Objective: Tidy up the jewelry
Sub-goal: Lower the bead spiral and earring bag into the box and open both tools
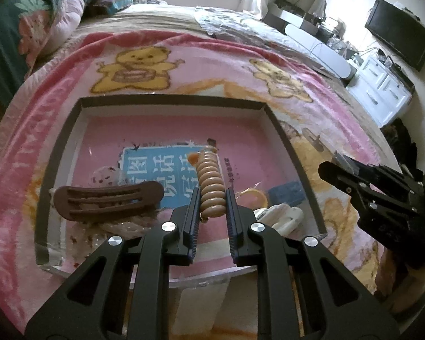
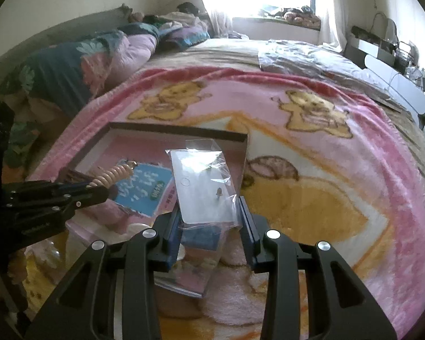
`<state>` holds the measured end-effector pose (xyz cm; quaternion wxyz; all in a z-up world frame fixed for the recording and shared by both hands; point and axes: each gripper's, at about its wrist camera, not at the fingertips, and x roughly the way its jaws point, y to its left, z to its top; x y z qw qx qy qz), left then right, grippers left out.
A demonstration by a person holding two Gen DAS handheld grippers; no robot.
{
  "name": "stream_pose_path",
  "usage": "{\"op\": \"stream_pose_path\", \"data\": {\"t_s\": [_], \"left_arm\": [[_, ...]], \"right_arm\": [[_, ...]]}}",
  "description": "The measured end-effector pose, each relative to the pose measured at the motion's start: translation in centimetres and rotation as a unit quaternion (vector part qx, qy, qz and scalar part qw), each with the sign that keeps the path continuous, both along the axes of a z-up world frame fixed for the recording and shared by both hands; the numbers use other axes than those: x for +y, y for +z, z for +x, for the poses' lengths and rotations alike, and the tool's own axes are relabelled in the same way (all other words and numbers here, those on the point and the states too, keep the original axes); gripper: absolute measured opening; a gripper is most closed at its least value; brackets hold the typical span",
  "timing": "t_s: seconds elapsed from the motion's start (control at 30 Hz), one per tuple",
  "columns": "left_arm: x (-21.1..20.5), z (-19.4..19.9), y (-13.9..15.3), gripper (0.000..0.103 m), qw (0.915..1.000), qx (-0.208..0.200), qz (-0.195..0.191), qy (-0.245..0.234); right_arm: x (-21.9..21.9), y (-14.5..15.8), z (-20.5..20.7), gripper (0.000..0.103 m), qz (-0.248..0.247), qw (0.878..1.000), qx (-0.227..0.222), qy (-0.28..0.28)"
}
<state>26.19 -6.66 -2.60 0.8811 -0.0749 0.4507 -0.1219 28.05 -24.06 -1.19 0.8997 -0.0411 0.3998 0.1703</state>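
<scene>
Both grippers are gripping: the left gripper (image 1: 211,198) is clamping a tan coiled hair tie (image 1: 211,189) over the dark-rimmed tray (image 1: 172,99), the right gripper (image 2: 211,212) is pinching a clear plastic packet (image 2: 204,181) whose tiny contents are staying indistinct.

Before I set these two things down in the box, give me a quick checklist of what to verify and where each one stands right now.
1. Left gripper clamped on the spiral hair tie: ok.
2. Right gripper clamped on the clear plastic packet: ok.
3. Hair tie over the box, inside its rim: ok.
4. Packet fully inside the box rim: cannot tell.
5. Bare floor in the box beside the brown hair clip: ok.
6. Grippers apart from each other: ok.
</scene>
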Motion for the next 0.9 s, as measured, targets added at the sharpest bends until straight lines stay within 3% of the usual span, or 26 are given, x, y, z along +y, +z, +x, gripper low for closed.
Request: {"op": "stream_pose_path", "data": {"t_s": [0.2, 0.6, 0.9], "left_arm": [[0.5, 0.1, -1.4, 0.010, 0.9999, 0.013, 0.003, 0.000], [1.5, -1.3, -1.3, 0.014, 0.9999, 0.008, 0.007, 0.003], [2.4, -2.7, -0.3, 0.016, 0.9999, 0.002, 0.001, 0.012]], "right_arm": [[1.1, -1.6, 0.5, 0.035, -0.003, 1.000, 0.021, 0.012], [2.0, -3.5, 0.9, 0.038, -0.003, 0.999, 0.050, 0.016], [2.1, -3.1, 0.3, 0.053, 0.002, 0.998, 0.053, 0.020]]}}
